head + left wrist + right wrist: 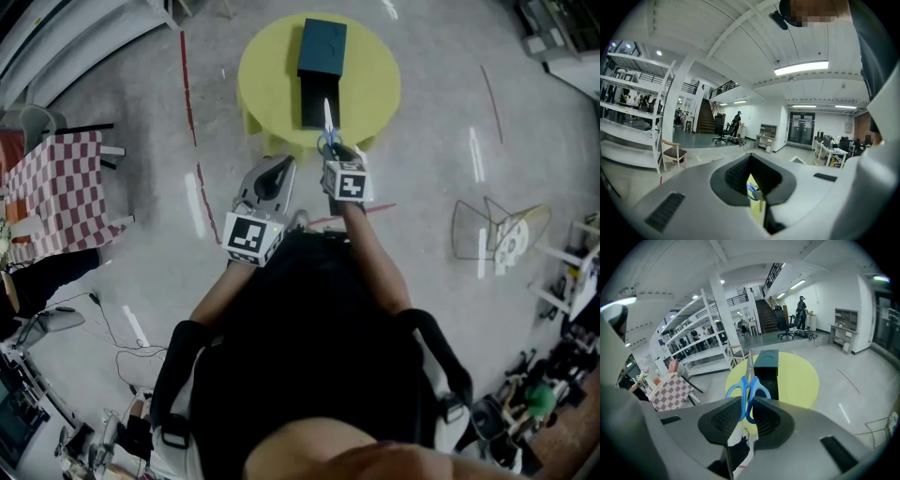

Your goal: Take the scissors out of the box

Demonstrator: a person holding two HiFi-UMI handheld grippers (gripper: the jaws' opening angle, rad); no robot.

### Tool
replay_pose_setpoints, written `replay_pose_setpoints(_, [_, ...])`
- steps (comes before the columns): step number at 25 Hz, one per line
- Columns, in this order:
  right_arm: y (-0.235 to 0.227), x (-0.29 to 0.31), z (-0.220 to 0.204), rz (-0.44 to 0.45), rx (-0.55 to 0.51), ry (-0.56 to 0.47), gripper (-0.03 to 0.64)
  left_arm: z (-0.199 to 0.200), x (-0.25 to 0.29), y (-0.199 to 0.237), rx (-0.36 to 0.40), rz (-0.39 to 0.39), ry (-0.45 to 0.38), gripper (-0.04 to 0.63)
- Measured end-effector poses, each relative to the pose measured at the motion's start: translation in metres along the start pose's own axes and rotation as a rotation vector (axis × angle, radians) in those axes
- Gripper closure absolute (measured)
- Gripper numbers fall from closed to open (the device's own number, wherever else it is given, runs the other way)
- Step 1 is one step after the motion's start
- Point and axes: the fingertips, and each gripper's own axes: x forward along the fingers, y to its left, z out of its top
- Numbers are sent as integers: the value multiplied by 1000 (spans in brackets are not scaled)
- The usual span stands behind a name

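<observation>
My right gripper (749,405) pinches the blue scissors (748,378) mid-frame. My left gripper (751,174) is closed, empty.

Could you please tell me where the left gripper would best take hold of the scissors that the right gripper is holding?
Probably the scissors' closed blades, just beyond the blue loops, coming in from the left gripper's own side: the right gripper clamps the loops, while the blades stick out free and together.

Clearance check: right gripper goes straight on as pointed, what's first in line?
Probably the dark box on the yellow table; the scissors held in the right gripper point at it, blade tip leading. Depth unclear.
</observation>
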Motion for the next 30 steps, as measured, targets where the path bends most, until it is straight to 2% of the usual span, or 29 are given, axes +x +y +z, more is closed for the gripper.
replay_pose_setpoints(6, [22, -52, 10, 51, 11, -138, 543, -6, -21, -6, 10, 18, 13, 609])
replay_pose_setpoints(14, [56, -121, 48, 50, 2, -343, 541, 0, -32, 7, -2, -1, 2, 609])
replay_pose_setpoints(19, [83, -160, 69, 52, 11, -461, 541, 16, -40, 20, 6, -14, -32, 609])
replay_pose_setpoints(26, [105, -191, 70, 58, 23, -525, 541, 7, -52, 23, 25, -38, -26, 609])
replay_pose_setpoints(30, [113, -196, 69, 69, 19, -539, 541, 8, -57, 24, 0, -48, -31, 609])
